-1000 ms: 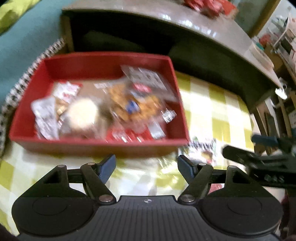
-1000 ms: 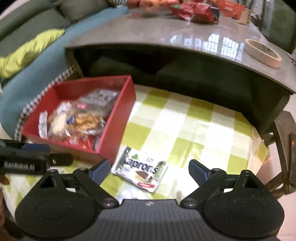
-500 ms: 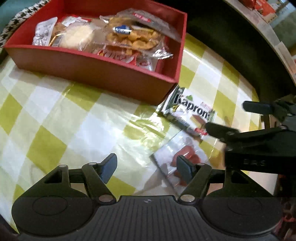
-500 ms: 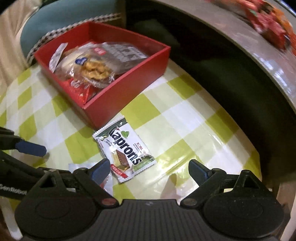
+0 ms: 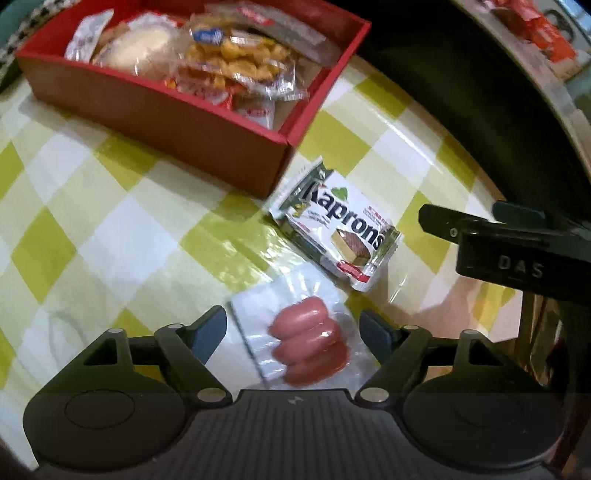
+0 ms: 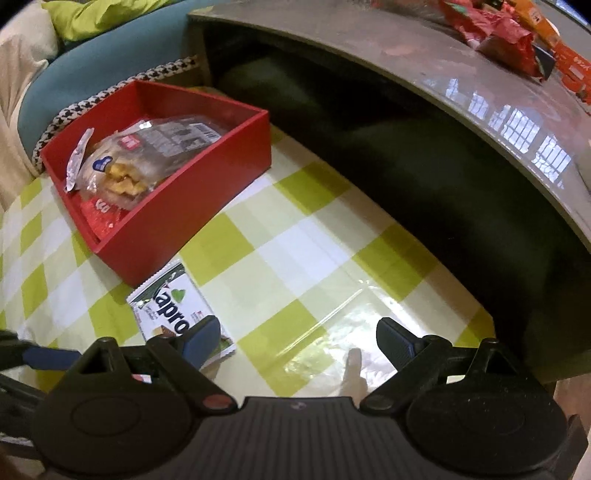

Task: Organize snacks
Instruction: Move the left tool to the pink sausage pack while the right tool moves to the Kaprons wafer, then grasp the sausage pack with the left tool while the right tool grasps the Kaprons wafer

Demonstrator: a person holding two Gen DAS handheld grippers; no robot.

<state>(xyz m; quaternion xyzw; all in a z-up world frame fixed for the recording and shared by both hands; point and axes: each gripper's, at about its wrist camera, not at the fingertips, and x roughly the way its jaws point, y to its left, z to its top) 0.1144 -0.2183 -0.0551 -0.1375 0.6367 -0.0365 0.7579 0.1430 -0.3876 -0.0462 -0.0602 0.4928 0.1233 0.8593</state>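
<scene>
A clear pack of small pink sausages (image 5: 306, 343) lies on the green-and-white checked cloth, between the fingers of my left gripper (image 5: 293, 332), whose jaws are opening and do not press it. Just beyond lies a white Kaprons wafer pack (image 5: 340, 229) (image 6: 173, 314), beside the corner of a red box (image 5: 173, 122) (image 6: 207, 192) that holds several wrapped snacks. My right gripper (image 6: 297, 338) hovers open over bare cloth, its left fingertip (image 6: 201, 338) covering the wafer pack's near end. The right gripper's black fingers (image 5: 491, 229) show at the right edge of the left wrist view.
A grey curved tabletop (image 6: 461, 85) with red snack bags (image 6: 495, 29) overhangs a dark gap behind the cloth. A teal cushion (image 6: 74, 74) and a houndstooth trim (image 6: 110, 96) lie past the box on the left. Open checked cloth (image 6: 314, 258) stretches right of the box.
My left gripper swung from the red box down over the sausage pack, which now sits between wider jaws. The right gripper dropped lower, so the wafer pack slid to its left fingertip.
</scene>
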